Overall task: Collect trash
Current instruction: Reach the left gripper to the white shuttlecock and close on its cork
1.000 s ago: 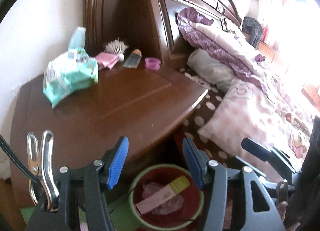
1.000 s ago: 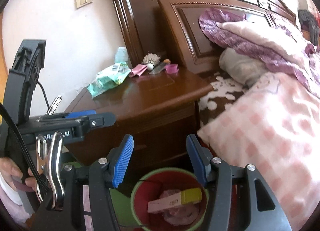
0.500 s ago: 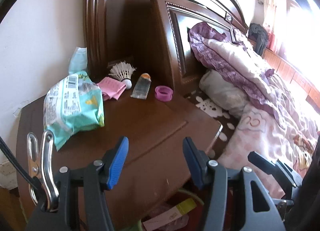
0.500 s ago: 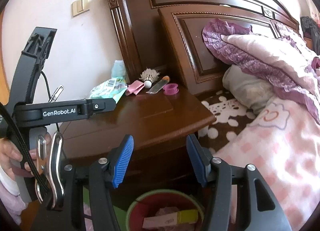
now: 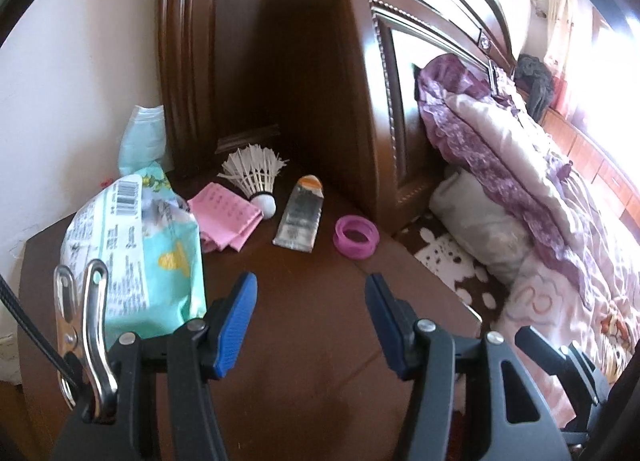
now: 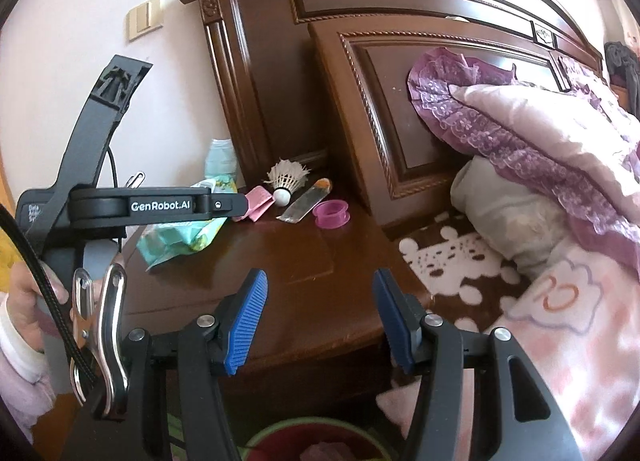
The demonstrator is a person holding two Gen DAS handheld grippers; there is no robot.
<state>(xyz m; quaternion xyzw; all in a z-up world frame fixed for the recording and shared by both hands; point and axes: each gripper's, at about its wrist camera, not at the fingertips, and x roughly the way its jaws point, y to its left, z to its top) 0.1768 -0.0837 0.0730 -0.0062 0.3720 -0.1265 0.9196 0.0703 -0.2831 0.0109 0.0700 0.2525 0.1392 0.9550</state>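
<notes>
We are holding our left gripper and right gripper wide, with nothing in them. The trash — a bag, tube and pink ring — is sitting far on the nightstand. The ring could roll off if we are bumping it.

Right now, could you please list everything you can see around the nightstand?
nightstand: one, dark brown, beside bed
snack bag: one, mint green, nightstand left
pink paper: one, folded, behind bag
shuttlecock: one, white, nightstand back
tube: one, clear with orange cap, lying flat
tape ring: one, pink, right of tube
pale packet: one, light blue, against wall
bin: one, red with green rim, below nightstand
bedding: pink and purple, on bed
left hand-held gripper: open, over nightstand
right hand-held gripper: open, above bin
</notes>
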